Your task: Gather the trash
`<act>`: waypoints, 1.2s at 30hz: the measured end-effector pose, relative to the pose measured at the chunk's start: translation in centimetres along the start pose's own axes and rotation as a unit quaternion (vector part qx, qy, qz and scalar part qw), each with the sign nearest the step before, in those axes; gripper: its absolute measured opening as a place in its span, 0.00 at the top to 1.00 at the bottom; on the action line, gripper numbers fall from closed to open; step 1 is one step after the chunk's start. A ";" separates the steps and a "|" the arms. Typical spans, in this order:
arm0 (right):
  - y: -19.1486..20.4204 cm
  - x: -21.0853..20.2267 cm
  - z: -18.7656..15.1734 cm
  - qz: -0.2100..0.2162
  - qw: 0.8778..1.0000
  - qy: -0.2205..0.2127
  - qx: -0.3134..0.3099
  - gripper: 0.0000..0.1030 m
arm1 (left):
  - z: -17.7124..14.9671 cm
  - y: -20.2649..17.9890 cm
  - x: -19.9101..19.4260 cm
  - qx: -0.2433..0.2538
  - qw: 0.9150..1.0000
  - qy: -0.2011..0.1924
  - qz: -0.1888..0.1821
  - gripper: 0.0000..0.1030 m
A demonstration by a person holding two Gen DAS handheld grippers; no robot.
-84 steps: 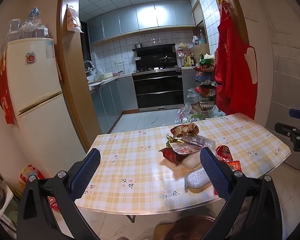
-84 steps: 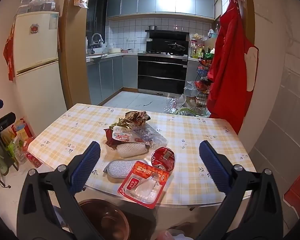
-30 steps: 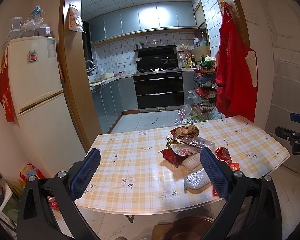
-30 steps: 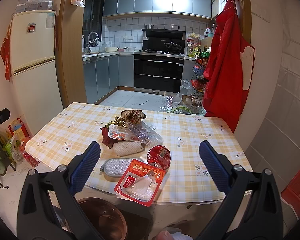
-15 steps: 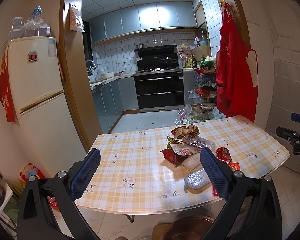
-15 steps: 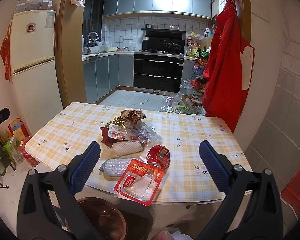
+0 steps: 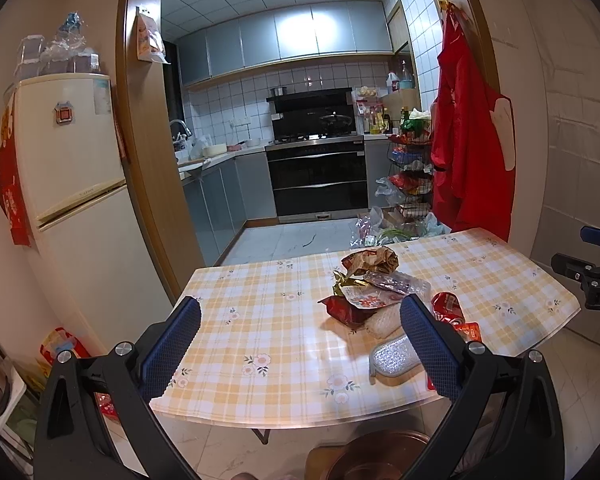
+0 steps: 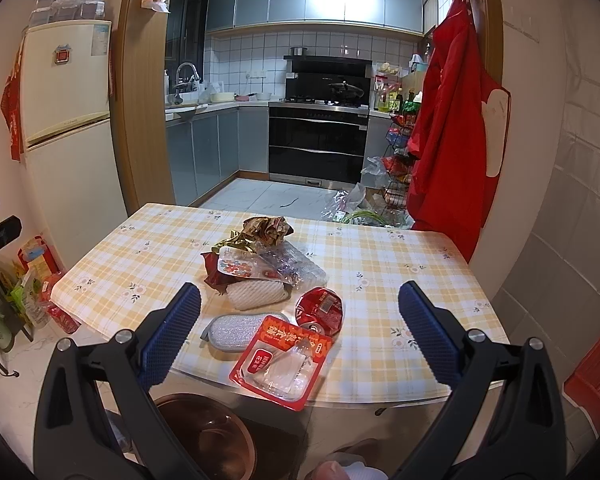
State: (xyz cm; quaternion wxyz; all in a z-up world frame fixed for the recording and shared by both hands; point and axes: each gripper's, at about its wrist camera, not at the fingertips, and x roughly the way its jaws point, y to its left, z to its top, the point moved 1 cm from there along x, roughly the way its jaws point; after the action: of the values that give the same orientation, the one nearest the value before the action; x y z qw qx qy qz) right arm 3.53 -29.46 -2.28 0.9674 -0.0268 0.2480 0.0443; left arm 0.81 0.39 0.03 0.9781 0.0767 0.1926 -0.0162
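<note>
while both tongs gape, trash lies ahead.

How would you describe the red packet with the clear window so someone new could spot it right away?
Start at the yellow checked table and find the heap of wrappers in its middle. Come to the near edge: the flat red packet overhangs it, beside the silver scouring pad and crushed red can. It alone has a see-through window with a white pouch inside.

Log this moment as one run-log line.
left gripper open | right gripper open | wrappers on table | nothing grasped
</note>
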 end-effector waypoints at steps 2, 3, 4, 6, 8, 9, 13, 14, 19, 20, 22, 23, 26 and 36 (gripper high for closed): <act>-0.1 0.2 -0.4 0.003 1.000 0.001 0.005 0.05 | -0.2 0.0 0.4 -0.003 1.000 0.004 -0.003 0.05; -0.2 0.2 -0.5 0.003 1.000 0.001 0.006 0.05 | -0.3 0.1 0.6 -0.006 1.000 0.007 -0.006 0.05; -0.3 0.4 -0.6 0.004 1.000 0.002 0.007 0.05 | -0.4 0.2 0.8 -0.011 1.000 0.010 -0.010 0.05; -0.6 1.0 -1.3 0.009 1.000 0.007 0.013 0.05 | -0.9 0.6 1.4 -0.024 0.999 0.016 -0.015 0.05; -0.6 1.6 -1.6 0.013 1.000 0.012 0.019 0.05 | -1.5 0.9 2.3 -0.038 0.999 0.027 -0.020 0.05; -0.9 2.1 -2.0 0.015 0.999 0.014 0.025 0.05 | -1.7 1.0 2.8 -0.042 0.998 0.033 -0.024 0.05; -1.8 3.9 -3.3 0.014 0.999 0.026 0.039 0.05 | -3.3 0.9 4.6 -0.045 0.997 0.047 -0.033 0.05; -2.1 4.5 -3.8 0.013 0.999 0.030 0.043 0.05 | -3.8 0.8 5.0 -0.045 0.997 0.048 -0.035 0.05; -3.1 6.8 -5.6 0.010 0.997 0.052 0.052 0.05 | -5.9 -0.1 7.2 -0.039 0.996 0.062 -0.043 0.05; -3.2 7.5 -6.1 0.007 0.997 0.060 0.051 0.05 | -6.1 -0.4 7.6 -0.038 0.996 0.065 -0.043 0.05; -3.3 8.4 -6.7 0.007 0.996 0.072 0.048 0.05 | -7.0 -0.8 8.4 -0.032 0.996 0.072 -0.043 0.05; -3.3 9.1 -7.1 0.010 0.995 0.082 0.048 0.05 | -7.3 -1.0 8.8 -0.029 0.996 0.075 -0.043 0.05; -3.4 10.2 -7.8 -0.007 0.995 0.093 0.042 0.05 | -8.3 -1.6 10.2 -0.019 0.994 0.094 -0.050 0.05; -5.2 14.8 -9.4 -0.002 0.987 0.145 0.064 0.05 | -10.0 -5.4 15.8 -0.019 0.980 0.156 -0.123 0.16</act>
State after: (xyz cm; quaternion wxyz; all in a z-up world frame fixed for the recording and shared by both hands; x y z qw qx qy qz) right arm 12.43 -34.28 -17.51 0.9208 0.0286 0.3884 0.0220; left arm 11.38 -3.40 -15.85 0.9278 0.0358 0.3515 -0.1202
